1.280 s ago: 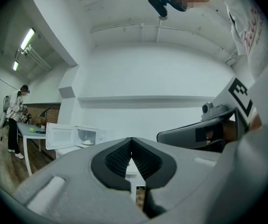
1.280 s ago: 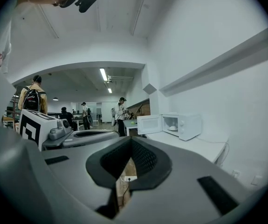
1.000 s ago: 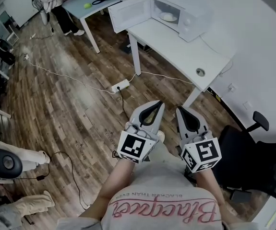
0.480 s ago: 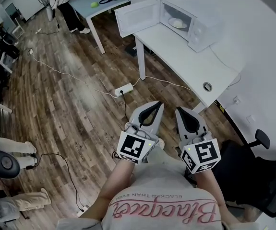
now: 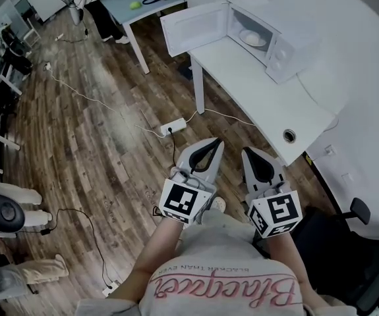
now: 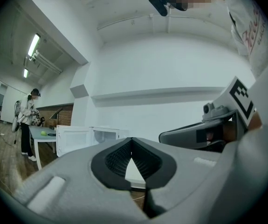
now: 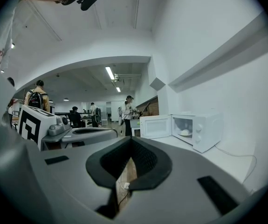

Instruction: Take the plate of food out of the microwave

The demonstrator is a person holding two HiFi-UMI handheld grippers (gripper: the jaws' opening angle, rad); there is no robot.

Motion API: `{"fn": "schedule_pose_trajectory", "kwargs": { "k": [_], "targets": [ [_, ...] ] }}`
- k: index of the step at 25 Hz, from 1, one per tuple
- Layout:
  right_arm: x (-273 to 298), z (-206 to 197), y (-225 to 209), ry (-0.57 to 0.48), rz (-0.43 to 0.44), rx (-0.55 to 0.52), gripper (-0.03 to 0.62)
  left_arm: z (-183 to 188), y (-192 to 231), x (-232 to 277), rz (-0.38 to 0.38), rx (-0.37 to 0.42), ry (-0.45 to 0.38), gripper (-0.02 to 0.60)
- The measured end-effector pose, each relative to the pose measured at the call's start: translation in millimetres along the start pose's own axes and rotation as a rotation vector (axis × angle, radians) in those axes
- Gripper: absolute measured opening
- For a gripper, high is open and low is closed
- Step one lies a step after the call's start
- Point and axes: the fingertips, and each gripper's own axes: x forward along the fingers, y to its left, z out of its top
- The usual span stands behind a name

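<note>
The plate of food [image 5: 252, 38] sits inside the microwave [image 5: 278, 41], which stands at the far end of the white desk [image 5: 268, 101] next to the wall. Its door [image 5: 192, 26] hangs open past the desk's far left corner. Both grippers are well short of it, so the risks lie in the approach. A power strip [image 5: 174, 126] and its cable lie on the wooden floor just off the desk's left edge and could catch a foot on the way in. The open door could be knocked by an elbow or a gripper reaching round it. The plate looks shallow and sits deep in the cavity, so I judge that a grip on one rim alone may let it tilt and spill the food, or clip the opening on the way out. The left gripper [image 5: 213, 142] and the right gripper [image 5: 248, 151] are held side by side in front of the person's chest. Each has its jaws pressed together at the tips with nothing between them, and both would need to spread before meeting the plate.
</note>
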Motion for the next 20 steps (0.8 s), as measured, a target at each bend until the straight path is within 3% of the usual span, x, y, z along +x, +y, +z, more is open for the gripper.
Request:
{"fn": "schedule_pose_trajectory", "kwargs": {
  "k": [10,20],
  "targets": [
    [38.0,-5.6,-38.0,0.032,0.048,0.034,0.011,-11.8,29.9,44.8,0.046,0.002,0.049,0.005],
    [59.9,-10.3,-58.3,0.032,0.087,0.080,0.011,-20.1,42.9,82.7,0.045,0.003,0.064,0.005]
  ]
}}
